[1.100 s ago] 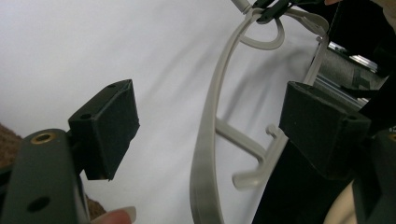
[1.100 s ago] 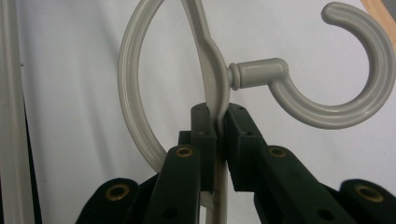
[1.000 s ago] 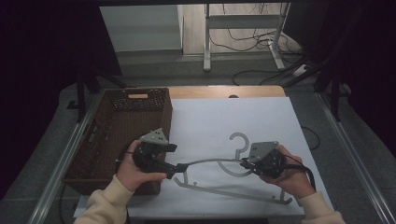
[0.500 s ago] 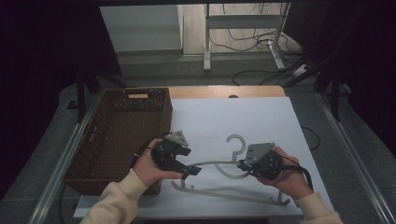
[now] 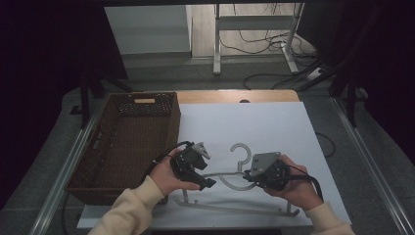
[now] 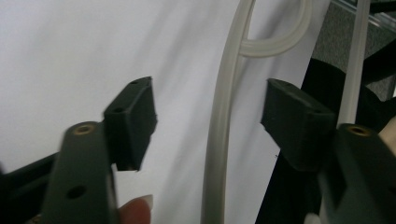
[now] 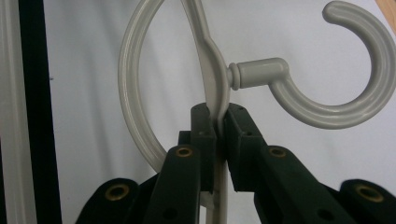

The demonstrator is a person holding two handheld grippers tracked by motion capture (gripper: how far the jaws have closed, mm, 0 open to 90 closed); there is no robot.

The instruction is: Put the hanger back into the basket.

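Grey plastic hanger [image 5: 230,181] lies on the white worktop [image 5: 274,127], toward the near edge, hook pointing away from us. Our right hand-held gripper [image 7: 218,122] is pinching the hanger's shoulder just below the hook's collar; we judge this pins the piece so it cannot slide or twist. Our left hand-held gripper [image 6: 208,116] is spread wide, the hanger's left arm running between the jaws, neither pad touching it yet. Straddling the arm this way looks like a set-up for a second grip, so both ends can be lifted level.

Around: a brown wicker basket [image 5: 132,142] stands just left of the left hand [image 5: 164,176], open and seemingly empty. Its near wall sits close to the hanger's left end and could catch it on a leftward swing. The rest of the worktop is bare.
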